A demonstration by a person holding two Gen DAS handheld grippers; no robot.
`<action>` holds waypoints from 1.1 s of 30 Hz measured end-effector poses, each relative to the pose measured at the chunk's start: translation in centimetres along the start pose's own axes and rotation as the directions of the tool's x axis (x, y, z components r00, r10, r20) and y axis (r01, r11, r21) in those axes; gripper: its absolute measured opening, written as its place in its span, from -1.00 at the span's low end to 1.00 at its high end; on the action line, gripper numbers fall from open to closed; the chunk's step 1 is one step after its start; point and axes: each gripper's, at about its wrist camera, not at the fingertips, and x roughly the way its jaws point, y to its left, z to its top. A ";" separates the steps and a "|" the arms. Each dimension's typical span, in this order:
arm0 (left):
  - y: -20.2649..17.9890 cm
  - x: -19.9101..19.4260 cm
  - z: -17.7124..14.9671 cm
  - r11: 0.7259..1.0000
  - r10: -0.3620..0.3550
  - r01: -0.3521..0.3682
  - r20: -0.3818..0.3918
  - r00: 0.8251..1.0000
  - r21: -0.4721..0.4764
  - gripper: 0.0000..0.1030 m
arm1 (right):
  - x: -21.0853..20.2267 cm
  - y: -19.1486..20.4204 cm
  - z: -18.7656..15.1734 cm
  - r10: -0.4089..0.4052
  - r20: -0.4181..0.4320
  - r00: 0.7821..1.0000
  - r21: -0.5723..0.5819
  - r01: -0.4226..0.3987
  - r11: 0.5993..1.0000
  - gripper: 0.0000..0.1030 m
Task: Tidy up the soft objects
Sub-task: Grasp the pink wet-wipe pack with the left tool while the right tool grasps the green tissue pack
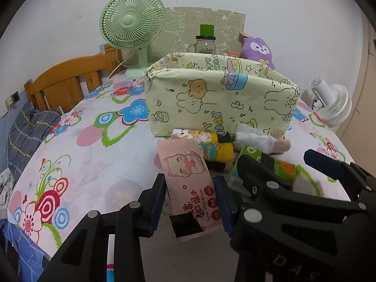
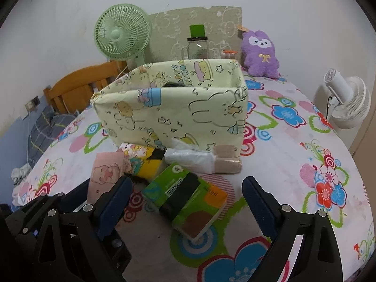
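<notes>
A pale yellow fabric bin (image 1: 218, 98) with cartoon bears stands on the flowered bed; it also shows in the right wrist view (image 2: 174, 115). My left gripper (image 1: 190, 202) is shut on a pink wet-wipes pack (image 1: 188, 178), also visible in the right wrist view (image 2: 105, 171). My right gripper (image 2: 185, 202) is open around a green tissue pack (image 2: 185, 197), one finger on each side. In front of the bin lie a yellow cartoon pack (image 2: 143, 162), a white plastic-wrapped bundle (image 2: 190, 159) and a beige pack (image 2: 228, 162).
A green desk fan (image 2: 122, 35), a glass jar with a green lid (image 2: 197, 44) and a purple plush (image 2: 260, 51) stand at the back by the wall. A white fan (image 2: 347, 101) is at the right. A wooden headboard (image 1: 70, 80) is at the left.
</notes>
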 end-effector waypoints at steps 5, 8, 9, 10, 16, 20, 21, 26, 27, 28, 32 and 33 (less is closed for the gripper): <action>0.3 0.3 -0.7 1.000 -0.003 0.003 -0.020 1.000 0.012 -0.16 | 0.8 0.5 -0.4 -0.009 -0.025 1.000 -0.011 0.009 1.000 0.87; 0.5 0.7 -0.9 1.000 0.004 -0.004 -0.031 1.000 0.022 -0.15 | 1.3 0.8 -0.5 -0.013 -0.041 0.999 -0.022 0.012 1.000 0.87; 0.6 0.8 -1.0 1.000 0.004 -0.003 -0.034 0.999 0.021 -0.13 | 1.5 0.9 -0.6 -0.016 -0.046 0.999 -0.026 0.015 1.000 0.87; 0.7 0.8 -0.9 1.000 0.000 0.000 -0.036 0.999 0.015 -0.10 | 1.7 1.0 -0.6 -0.021 -0.051 0.998 -0.030 0.020 0.999 0.87; 0.8 1.4 -0.9 1.000 0.011 -0.010 -0.048 0.999 0.011 0.14 | 2.7 0.8 -0.5 -0.025 -0.089 0.996 -0.017 0.023 1.000 0.87; 0.9 1.7 -0.8 1.000 0.027 -0.026 -0.050 0.998 0.009 0.25 | 3.4 0.4 -0.5 -0.021 -0.123 0.992 0.017 0.023 1.000 0.83; 0.9 1.8 -0.8 1.000 0.027 -0.027 -0.051 0.998 0.009 0.25 | 3.4 0.3 -0.5 -0.020 -0.127 0.992 0.023 0.023 0.999 0.76; 0.8 1.9 -0.6 1.000 0.015 -0.015 -0.047 0.999 0.006 -0.10 | 3.3 0.2 -0.5 -0.029 -0.126 0.992 0.029 0.033 0.999 0.73; 0.7 1.9 -0.6 1.000 0.008 -0.007 -0.049 0.999 0.007 -0.14 | 3.3 0.2 -0.6 -0.029 -0.126 0.992 0.025 0.032 0.999 0.72; 0.6 1.9 -0.6 1.000 0.009 -0.009 -0.050 0.999 0.010 -0.18 | 3.2 0.2 -0.6 -0.030 -0.122 0.992 0.028 0.034 0.999 0.71; 0.4 1.8 -0.6 1.000 0.013 -0.012 -0.044 0.999 0.025 -0.23 | 3.0 0.2 -0.6 -0.033 -0.119 0.992 0.022 0.036 0.999 0.70; 0.3 1.7 -0.6 1.000 0.014 -0.012 -0.045 0.999 0.025 -0.23 | 2.9 0.2 -0.7 -0.033 -0.117 0.993 0.022 0.035 0.999 0.70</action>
